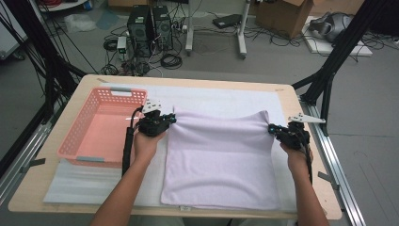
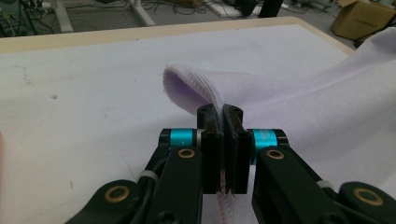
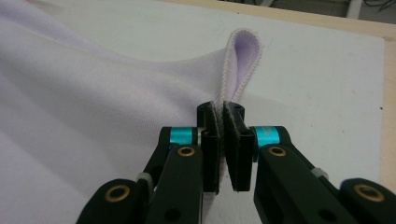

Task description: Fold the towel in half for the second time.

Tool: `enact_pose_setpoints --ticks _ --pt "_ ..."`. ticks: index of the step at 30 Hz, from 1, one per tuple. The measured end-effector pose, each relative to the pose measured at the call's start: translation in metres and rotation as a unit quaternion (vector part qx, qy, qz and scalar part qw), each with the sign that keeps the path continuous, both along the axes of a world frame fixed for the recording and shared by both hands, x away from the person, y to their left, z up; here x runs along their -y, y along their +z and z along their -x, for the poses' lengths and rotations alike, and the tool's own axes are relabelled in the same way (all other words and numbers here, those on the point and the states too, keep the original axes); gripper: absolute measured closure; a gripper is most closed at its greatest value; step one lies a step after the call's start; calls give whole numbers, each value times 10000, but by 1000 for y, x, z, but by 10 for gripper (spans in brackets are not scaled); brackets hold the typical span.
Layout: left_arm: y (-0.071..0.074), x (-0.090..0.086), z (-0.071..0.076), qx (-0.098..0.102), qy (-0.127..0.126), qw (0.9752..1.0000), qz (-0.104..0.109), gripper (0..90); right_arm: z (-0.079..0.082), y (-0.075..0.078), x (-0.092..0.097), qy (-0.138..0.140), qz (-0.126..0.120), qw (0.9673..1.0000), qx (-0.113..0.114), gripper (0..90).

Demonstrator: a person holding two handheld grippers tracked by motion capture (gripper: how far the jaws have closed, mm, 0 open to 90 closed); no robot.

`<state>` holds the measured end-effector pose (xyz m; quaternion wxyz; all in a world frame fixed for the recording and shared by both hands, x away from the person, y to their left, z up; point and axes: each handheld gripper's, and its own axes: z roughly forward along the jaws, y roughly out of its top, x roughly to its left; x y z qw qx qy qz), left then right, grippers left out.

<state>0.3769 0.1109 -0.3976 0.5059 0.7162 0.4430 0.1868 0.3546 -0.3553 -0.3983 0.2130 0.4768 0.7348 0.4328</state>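
The left tool (image 2: 219, 116) is clenched on the far left corner of a pale lilac towel (image 1: 219, 160), its two black jaws pressed together with a thin fold of hemmed cloth pinched between them and a small loop of the corner curling up just past the tips. The right tool (image 3: 220, 112) is clenched in the same way on the far right corner, where the hem doubles over into a narrow upright loop above the jaws. From the high view, the left tool (image 1: 162, 121) and right tool (image 1: 277, 129) hold those two corners raised a little off the white mat (image 1: 221, 96) that covers the tabletop (image 1: 301, 141), so the far edge of the towel sags slightly between them while its near part lies flat, reaching almost to the near edge of the tabletop. A pink basket (image 1: 77, 136) stands to the left of the towel, close beside the left hand (image 1: 146, 141). By the look of it, this is the start of a fold: both far corners are secured and lifted. The next move probably calls for carrying the two corners together, level and in step, toward the near edge, keeping the cloth taut enough that the far hem lands squarely on the near hem without bunching.
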Motion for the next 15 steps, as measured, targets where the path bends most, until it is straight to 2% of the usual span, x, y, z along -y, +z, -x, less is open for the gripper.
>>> enact_pose_setpoints --ticks 2,3,4,7,9,15 --pt "1 -1 7 8 -61 10000 -21 862 8 1 1 47 0 10000 14 854" --pt "1 -1 11 6 -142 9998 -109 862 12 2 0 69 9 10000 33 854" --pt "2 -1 16 68 -163 9998 -85 862 17 3 0 89 3 10000 23 854" --pt "2 -1 27 86 -293 9995 -60 862 28 2 1 127 7 9999 59 854" --pt "1 -2 33 84 -360 9993 -111 862 35 0 2 173 20 9998 52 854" --pt "-10 -7 56 17 -508 9987 -30 862 55 -8 3 263 27 9997 -7 853"
